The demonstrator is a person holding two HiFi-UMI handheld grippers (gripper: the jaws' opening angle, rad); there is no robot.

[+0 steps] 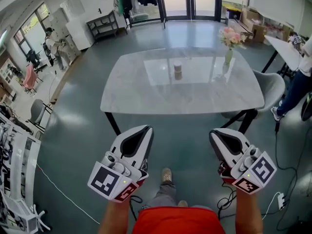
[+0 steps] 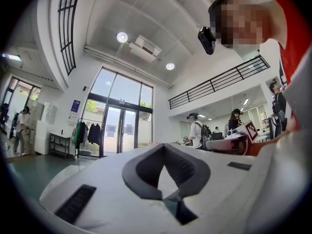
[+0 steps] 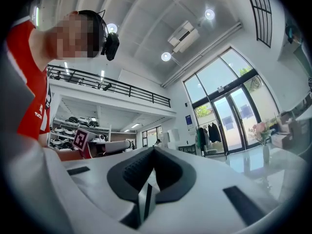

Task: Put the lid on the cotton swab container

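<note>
At table (image 1: 146, 99) centre, cotton swab container (image 1: 178, 71) looks light, rigid, tippy; grip lid by rim. Left tongs (image 1: 146, 129), right tongs (image 1: 215, 133) clenched, empty.

No text or label is legible here

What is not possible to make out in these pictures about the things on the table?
- cotton swab container, head view: too small and far away; lid on or off cannot be told.
- Loose lid on the table, head view: none can be picked out at this distance.
- Both gripper views: they look up over closed jaws; the container does not show.
</note>
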